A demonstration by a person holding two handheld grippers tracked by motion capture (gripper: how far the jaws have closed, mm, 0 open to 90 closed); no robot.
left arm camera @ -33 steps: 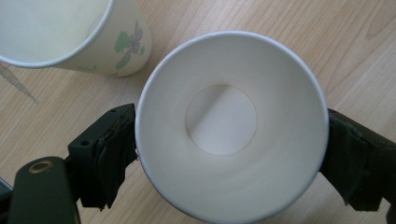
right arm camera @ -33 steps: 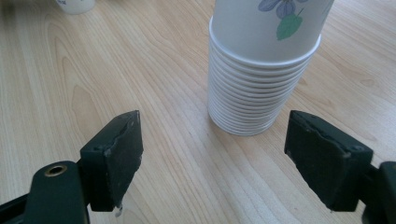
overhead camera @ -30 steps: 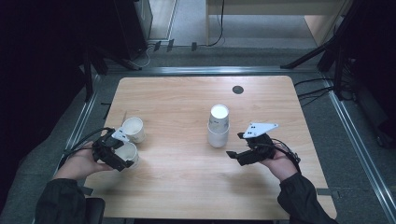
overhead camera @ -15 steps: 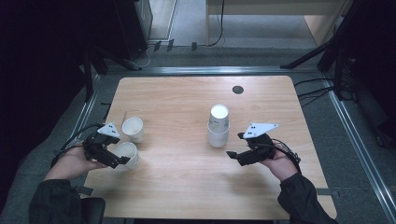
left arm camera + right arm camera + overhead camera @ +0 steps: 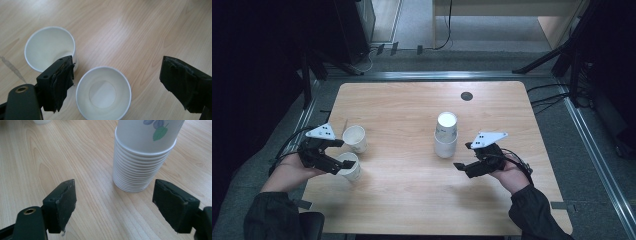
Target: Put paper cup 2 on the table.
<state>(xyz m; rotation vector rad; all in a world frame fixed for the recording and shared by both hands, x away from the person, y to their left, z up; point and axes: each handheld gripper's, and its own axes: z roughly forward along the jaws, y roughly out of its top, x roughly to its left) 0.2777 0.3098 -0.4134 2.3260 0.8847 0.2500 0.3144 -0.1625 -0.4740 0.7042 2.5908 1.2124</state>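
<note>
Two single paper cups stand upright, mouths up, at the left of the wooden worktop (image 5: 412, 200). We see the left hand-held gripper (image 5: 343, 156) poised over the nearer paper cup (image 5: 103, 93), its jaws spread wide; in the left gripper view one jaw stands at 9 o'clock of the rim and the other well out at 3 o'clock, neither pad pressing on the paper. The second paper cup (image 5: 50, 48) stands just beside the first, at about 10 o'clock of it, and whether the two rims touch we cannot tell. The right hand-held gripper (image 5: 464, 157) rests at about 4 o'clock of the stack of paper cups (image 5: 446, 135), jaws likewise spread and holding nothing; the right gripper view shows the stack's many nested rims (image 5: 140, 162) ahead of the jaws, with a leaf print on the top cup.

We judge each single cup to be very light, thin-walled and easily crushed: the wall should give under a hard squeeze, while the rolled rim is the stiffest part. A gentle pinch across the wall just below the rim, or one pad inside and one outside the lip, looks the safest hold. The smooth coated paper may slip, and the empty cup could tip or skate on the worktop if nudged sideways.
</note>
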